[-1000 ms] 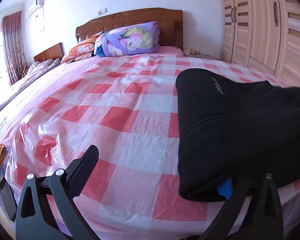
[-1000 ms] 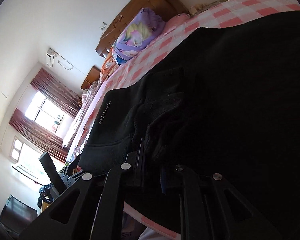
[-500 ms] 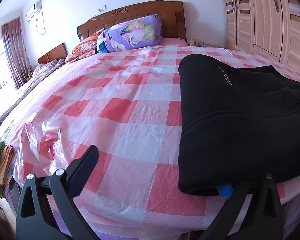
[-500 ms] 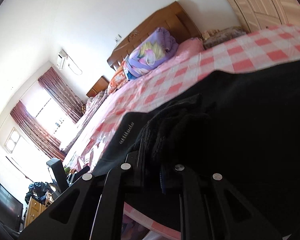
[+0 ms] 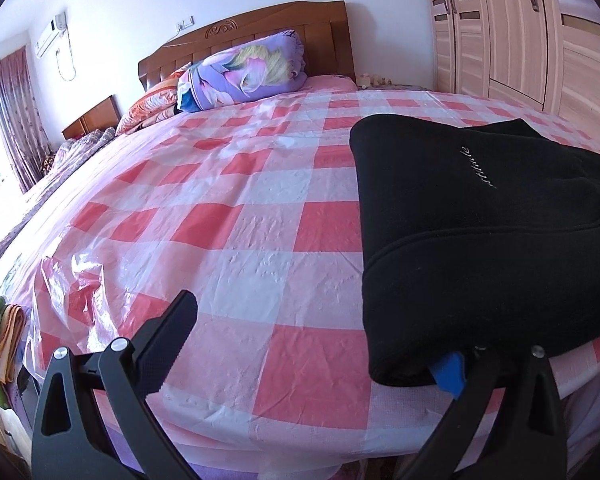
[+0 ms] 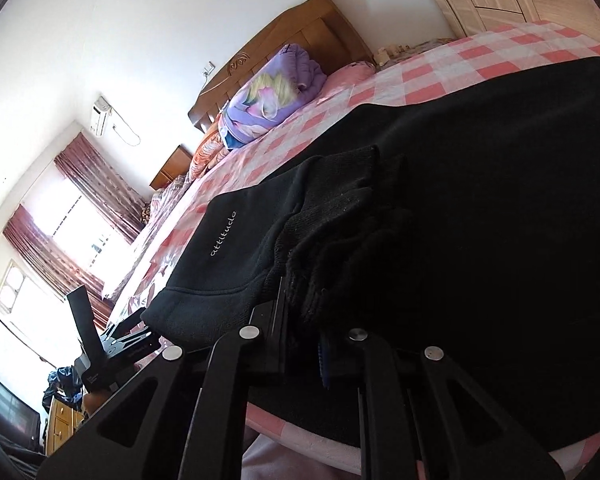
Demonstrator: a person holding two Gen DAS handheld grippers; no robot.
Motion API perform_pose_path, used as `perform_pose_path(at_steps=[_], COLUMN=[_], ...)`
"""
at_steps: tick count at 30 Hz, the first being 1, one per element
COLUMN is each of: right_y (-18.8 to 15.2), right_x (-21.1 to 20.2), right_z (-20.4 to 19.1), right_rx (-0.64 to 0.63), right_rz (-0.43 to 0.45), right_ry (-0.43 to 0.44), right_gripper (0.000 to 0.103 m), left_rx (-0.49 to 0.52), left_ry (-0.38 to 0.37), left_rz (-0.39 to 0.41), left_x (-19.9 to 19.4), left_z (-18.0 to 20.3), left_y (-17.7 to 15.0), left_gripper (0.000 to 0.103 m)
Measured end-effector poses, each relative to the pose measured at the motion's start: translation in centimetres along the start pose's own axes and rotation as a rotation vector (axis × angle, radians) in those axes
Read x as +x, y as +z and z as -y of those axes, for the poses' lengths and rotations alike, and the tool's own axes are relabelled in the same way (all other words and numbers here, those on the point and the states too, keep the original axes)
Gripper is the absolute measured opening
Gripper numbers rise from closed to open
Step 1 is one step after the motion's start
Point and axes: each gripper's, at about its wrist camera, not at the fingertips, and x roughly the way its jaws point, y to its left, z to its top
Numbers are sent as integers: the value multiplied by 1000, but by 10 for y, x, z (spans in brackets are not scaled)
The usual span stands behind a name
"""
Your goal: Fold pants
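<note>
A: Right wrist view: right gripper (image 6: 304, 316) pinches the ribbed cuffs of the black pants (image 6: 480, 200), lying at the near right edge of the bed (image 5: 260, 240).

B: Left gripper (image 5: 320, 344)?

A: Spread wide, one finger under the near fold. Soft, floppy fleece; probably best gripped at hems.

Bed (image 5: 260, 264), pink-checked plastic cover; black pants (image 5: 480, 248) near right edge; purple quilt (image 5: 244, 72), orange pillow (image 5: 152, 106) far end.
</note>
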Motion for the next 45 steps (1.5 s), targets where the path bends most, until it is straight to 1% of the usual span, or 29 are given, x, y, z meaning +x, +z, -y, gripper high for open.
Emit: perform_pose_path(at_steps=[2, 4, 5, 7, 9, 11, 14, 16, 17, 21, 24, 25, 27, 29, 30, 31, 32, 33, 34, 35, 36, 37, 38, 40, 41, 42, 43, 44, 45], right_y=[0, 4, 8, 16, 23, 23, 11, -5, -9, -9, -10, -8, -4, 2, 6, 9, 13, 16, 19, 21, 23, 25, 25, 23, 22, 20, 18, 16, 14], right_x=[-1, -2, -2, -2, -3, -3, 7, 15, 14, 12, 10, 8, -2, -25, -36, -48, -53, -56, -55, -50, -44, -33, -22, 2, 11, 21, 27, 33, 37], right_z=[5, 6, 0, -10, -24, -32, -25, -5, 3, 1, 2, 0, -3, -6, -9, -15, -22, -30, -41, -50, -60, -71, -80, -96, -101, -103, -102, -100, -96], right_rx=[28, 49, 51, 36, 8, -17, -22, 26, 56, 34, 42, 37, 20, -7, -24, -63, -103, -145, -192, -231, -267, -301, -327, -381, -404, -417, -419, -416, -411], right_rz=[-6, -6, -2, 9, 25, 27, -22, -60, -53, -56, -73, -90, -97, -23, 21, 73, 97, 105, 105, 100, 90, 69, 45, -6, -25, -43, -60, -74, -86], right_ry=[17, 32, 38, 53, 78, 96, 75, 55, 79, 50, 71, 69, 55, 5, -11, -33, -50, -59, -58, -48, -35, -24, -22, -27, -39, -49, -48, -44, -48], right_gripper=[14, 14, 13, 14, 14, 14, 14, 14, 8, 8, 11, 16, 38, 81, 86, 87, 87, 87, 87, 87, 87, 87, 87, 86, 86, 86, 86, 86, 87], left_rx=[-24, -80, -112, -169, -212, -261, -381, -452, -443, -331, -319, -311, -271, -214, -171, -92, -28, 58, 114, 149, 156, 132, 89, -34, -76, -96, -108, -110, -107], left_ry=[-6, -25, -37, -60, -71, -84, -155, -208, -206, -126, -123, -124, -142, -167, -173, -169, -161, -133, -82, -22, 28, 57, 56, -12, -59, -99, -153, -215, -315], left_rz=[-11, -15, -10, 0, 30, 44, 4, -35, -8, -2, -6, -17, -49, -72, -79, -77, -66, -53, -40, -28, -17, 9, 46, 141, 175, 194, 201, 189, 157], left_x=[1, 0, -2, -5, -10, -13, -5, 6, 4, 4, 4, 5, 7, 4, 0, -8, -17, -29, -38, -45, -52, -61, -70, -88, -93, -93, -90, -83, -69], left_z=[-4, -10, -13, -17, -20, -24, -42, -52, -52, -35, -35, -35, -37, -41, -42, -42, -41, -41, -41, -45, -52, -61, -69, -76, -73, -65, -49, -34, -15], left_y=[1, 1, 0, -1, -2, -2, -7, -17, -21, -25, -24, -22, -19, -15, -14, -14, -15, -17, -19, -19, -16, -8, 2, 34, 52, 68, 90, 108, 127], left_gripper=[102, 102, 102, 102, 102, 102, 102, 102, 102, 102, 102, 102, 102, 102, 102, 102, 102, 102, 102, 102, 102, 102, 102, 101, 101, 101, 101, 101, 101])
